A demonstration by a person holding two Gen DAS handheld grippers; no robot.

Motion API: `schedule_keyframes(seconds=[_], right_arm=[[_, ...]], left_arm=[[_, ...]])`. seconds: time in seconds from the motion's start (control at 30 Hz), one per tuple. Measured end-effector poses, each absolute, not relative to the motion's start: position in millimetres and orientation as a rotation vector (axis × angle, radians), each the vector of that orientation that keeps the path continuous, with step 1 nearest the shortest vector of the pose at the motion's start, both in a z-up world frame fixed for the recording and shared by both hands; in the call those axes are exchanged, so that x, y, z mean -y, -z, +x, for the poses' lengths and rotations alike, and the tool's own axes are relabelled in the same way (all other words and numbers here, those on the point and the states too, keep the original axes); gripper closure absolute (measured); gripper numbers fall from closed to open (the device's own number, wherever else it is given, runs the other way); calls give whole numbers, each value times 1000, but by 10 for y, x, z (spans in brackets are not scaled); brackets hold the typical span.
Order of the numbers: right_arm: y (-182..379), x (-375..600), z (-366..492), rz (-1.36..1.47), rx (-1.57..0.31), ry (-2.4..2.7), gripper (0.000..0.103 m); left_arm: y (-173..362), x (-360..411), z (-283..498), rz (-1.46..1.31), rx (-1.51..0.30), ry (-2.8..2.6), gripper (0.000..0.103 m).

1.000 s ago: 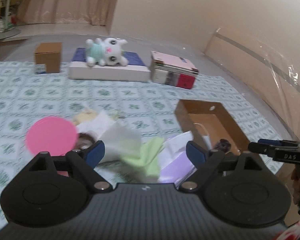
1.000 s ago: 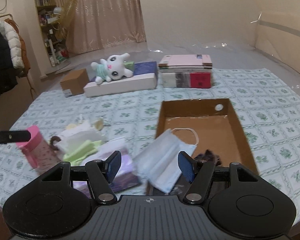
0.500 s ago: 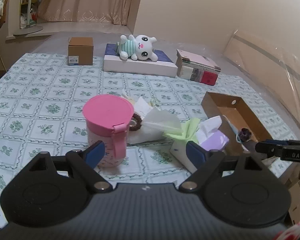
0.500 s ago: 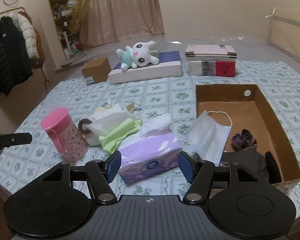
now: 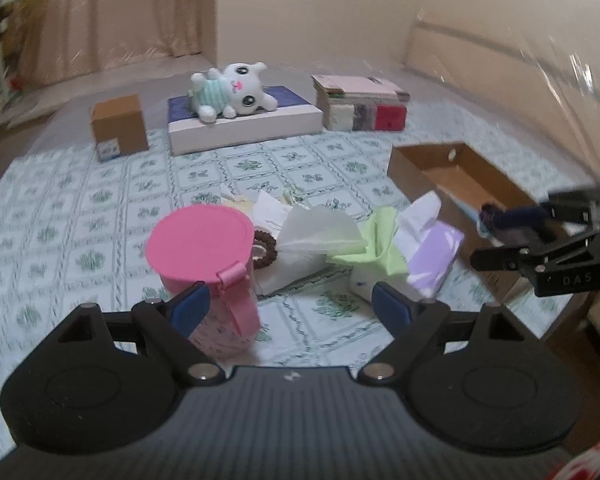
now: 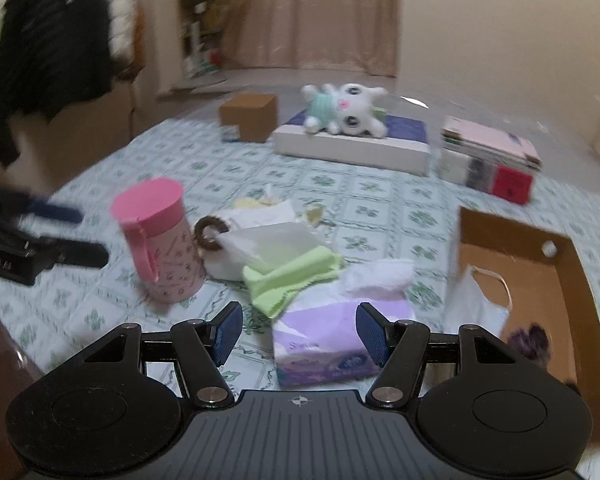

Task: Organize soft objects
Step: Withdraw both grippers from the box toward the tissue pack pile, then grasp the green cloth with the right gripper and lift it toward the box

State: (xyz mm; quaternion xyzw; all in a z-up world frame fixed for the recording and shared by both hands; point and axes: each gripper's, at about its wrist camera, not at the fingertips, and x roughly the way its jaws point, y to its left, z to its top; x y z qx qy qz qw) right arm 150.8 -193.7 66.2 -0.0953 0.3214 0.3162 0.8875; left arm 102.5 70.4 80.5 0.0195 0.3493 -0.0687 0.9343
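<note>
Lying crumpled, the green cloth leans on the purple tissue box.

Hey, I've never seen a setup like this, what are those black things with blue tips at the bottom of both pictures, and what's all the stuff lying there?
Those are two hand-held grippers; a person carries one in each hand, and each has a camera looking forward along its two fingers. One picture is from the left gripper, the other from the right gripper. Both stand open and hold nothing.

On the green-patterned cloth stand a pink lidded cup and a purple tissue box, with a green cloth, white plastic bags and a brown hair tie between them. To the right is an open cardboard box with a face mask draped over its edge and a dark scrunchie inside. Farther back, a plush toy lies on a flat white box.
</note>
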Motion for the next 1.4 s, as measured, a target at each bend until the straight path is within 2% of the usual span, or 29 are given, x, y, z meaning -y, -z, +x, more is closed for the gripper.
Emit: schedule_keyframes(seconds=[0.4, 0.63, 0.67, 0.77, 0.9, 1.0, 1.2, 1.4], right_arm=[[-97, 1195, 1612, -669, -549, -791, 40], [187, 944, 1790, -773, -538, -801, 41], [196, 924, 1820, -770, -543, -802, 42], [203, 919, 1902, -744, -570, -808, 65], [152, 973, 1952, -714, -572, -793, 88], [71, 1065, 1985, -676, -568, -783, 99], [-145, 1270, 2131, -548, -595, -772, 101], [-288, 1429, 2255, -474, -592, -757, 101]], left_arm=[[-708, -673, 1541, 313, -735, 303, 17], [-566, -580, 1715, 425, -754, 363, 17], [-548, -564, 1730, 436, -756, 372, 17], [-511, -517, 1774, 465, -756, 380, 16], [-471, -440, 1845, 473, -763, 386, 16], [-462, -384, 1927, 465, -782, 397, 17], [-482, -229, 2272, 463, -872, 444, 19], [-470, 29, 2565, 622, -906, 499, 24]])
